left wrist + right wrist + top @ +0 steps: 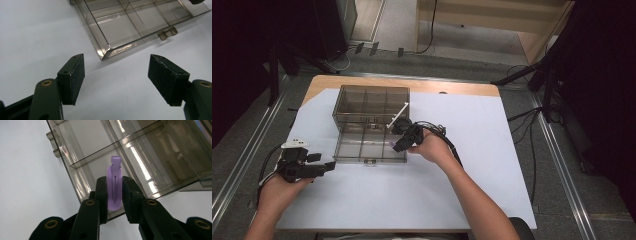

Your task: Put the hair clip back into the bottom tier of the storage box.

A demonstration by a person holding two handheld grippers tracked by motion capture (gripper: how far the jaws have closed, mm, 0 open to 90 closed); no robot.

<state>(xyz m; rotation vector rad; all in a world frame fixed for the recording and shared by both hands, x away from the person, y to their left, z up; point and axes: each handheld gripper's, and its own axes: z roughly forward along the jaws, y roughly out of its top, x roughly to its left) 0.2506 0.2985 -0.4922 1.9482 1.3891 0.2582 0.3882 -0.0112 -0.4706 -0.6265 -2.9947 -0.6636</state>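
High view: my right claw (398, 144) sits over the near right edge of the clear compartment box (371, 125), which lies open on the white sheet (472, 150) covering the table (412, 86). My left claw (324, 164) hovers low off the box's near left corner. A white stick (398, 114) leans on the box's far half.

Left gripper view: jaws spread wide, nothing between them, aimed at the box corner (106, 51) and its latch (168, 33).

Right gripper view: jaws clamped on a purple hair clip (114, 185), held upright, tip pointing over a front compartment (100, 170).

I judge this the placing step: clip carried, not yet dropped. Next I need to get it past the wall, lower it inside 1 cell, then release.
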